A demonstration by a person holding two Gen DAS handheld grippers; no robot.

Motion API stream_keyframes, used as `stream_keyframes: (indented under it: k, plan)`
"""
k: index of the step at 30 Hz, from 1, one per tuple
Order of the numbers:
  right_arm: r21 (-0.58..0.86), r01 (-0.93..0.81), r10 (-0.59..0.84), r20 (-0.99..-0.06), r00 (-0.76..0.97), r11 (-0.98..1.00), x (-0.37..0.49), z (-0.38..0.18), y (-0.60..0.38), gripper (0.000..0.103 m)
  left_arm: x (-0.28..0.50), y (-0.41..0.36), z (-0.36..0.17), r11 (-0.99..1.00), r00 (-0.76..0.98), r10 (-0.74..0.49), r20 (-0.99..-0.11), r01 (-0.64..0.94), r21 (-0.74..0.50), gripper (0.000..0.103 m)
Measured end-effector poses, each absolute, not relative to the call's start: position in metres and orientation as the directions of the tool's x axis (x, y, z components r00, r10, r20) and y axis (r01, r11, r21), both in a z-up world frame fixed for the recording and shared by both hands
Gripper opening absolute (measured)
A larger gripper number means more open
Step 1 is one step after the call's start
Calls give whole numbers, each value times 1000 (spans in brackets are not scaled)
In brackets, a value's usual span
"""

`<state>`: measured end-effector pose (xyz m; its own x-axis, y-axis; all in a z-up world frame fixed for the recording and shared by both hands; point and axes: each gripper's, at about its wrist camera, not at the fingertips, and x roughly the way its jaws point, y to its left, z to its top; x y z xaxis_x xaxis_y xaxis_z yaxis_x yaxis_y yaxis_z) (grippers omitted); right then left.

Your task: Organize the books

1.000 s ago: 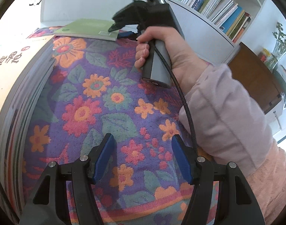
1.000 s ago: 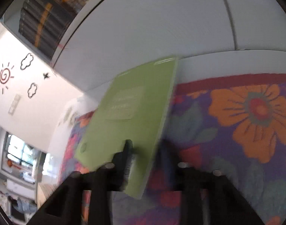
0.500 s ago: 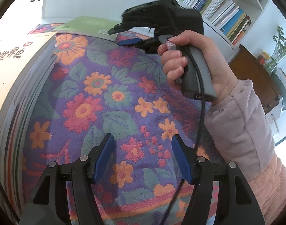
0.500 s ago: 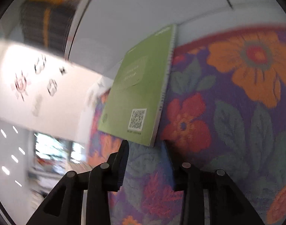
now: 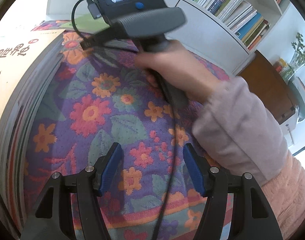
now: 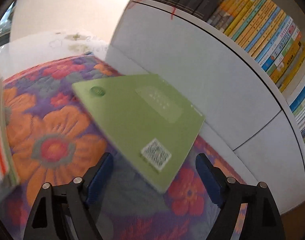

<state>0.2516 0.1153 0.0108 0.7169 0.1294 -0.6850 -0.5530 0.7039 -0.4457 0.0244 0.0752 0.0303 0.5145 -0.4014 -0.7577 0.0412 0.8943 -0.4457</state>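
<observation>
A thin green book lies flat on the floral cloth, close to the white cabinet. My right gripper hovers just in front of the book's near corner. Its jaws are opening wide and the pads do not touch the book. In the left wrist view a hand in a pink sleeve holds the right tool's body, which hides most of the green book. My left gripper stands open over the cloth with nothing between its fingers. A tall stack of books rises at the left.
A white bookshelf full of upright books stands behind, above a white cabinet front. A brown wooden cabinet and a vase with a plant are at the right. The book stack's edge sits close at the left.
The right gripper let go of the green book, rolled upright, drew back and spread its jaws. The book now lies flat. The left gripper has not moved.
</observation>
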Motion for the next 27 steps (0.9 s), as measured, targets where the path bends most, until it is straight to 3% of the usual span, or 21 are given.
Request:
stream_keyframes:
  k: [1, 3, 6, 10, 13, 20, 27]
  plan:
    - [-416, -553, 132, -701, 700, 722, 262, 10, 119, 89, 24, 76, 30, 894, 514, -403, -757, 42, -447, 62]
    - [-337, -551, 155, -732, 663, 764, 285, 14, 126, 89, 23, 78, 29, 891, 513, -408, -755, 42, -453, 62]
    - [-289, -557, 181, -747, 640, 779, 295, 14, 128, 72, 24, 80, 29, 882, 512, -421, -749, 40, -469, 62]
    - [-442, -553, 138, -680, 720, 706, 271, 12, 148, 44, 23, 88, 28, 868, 507, -440, -741, 30, -495, 62]
    - [-439, -548, 147, -670, 728, 712, 267, 17, 146, 32, 20, 92, 29, 862, 507, -444, -739, 18, -507, 62]
    - [-246, -532, 278, -638, 718, 810, 250, 59, 72, 28, 6, 93, 40, 877, 542, -419, -729, 32, -480, 62]
    - [100, -495, 433, -651, 624, 863, 184, 110, -40, 26, -9, 77, 45, 901, 535, -393, -748, 62, -429, 62]
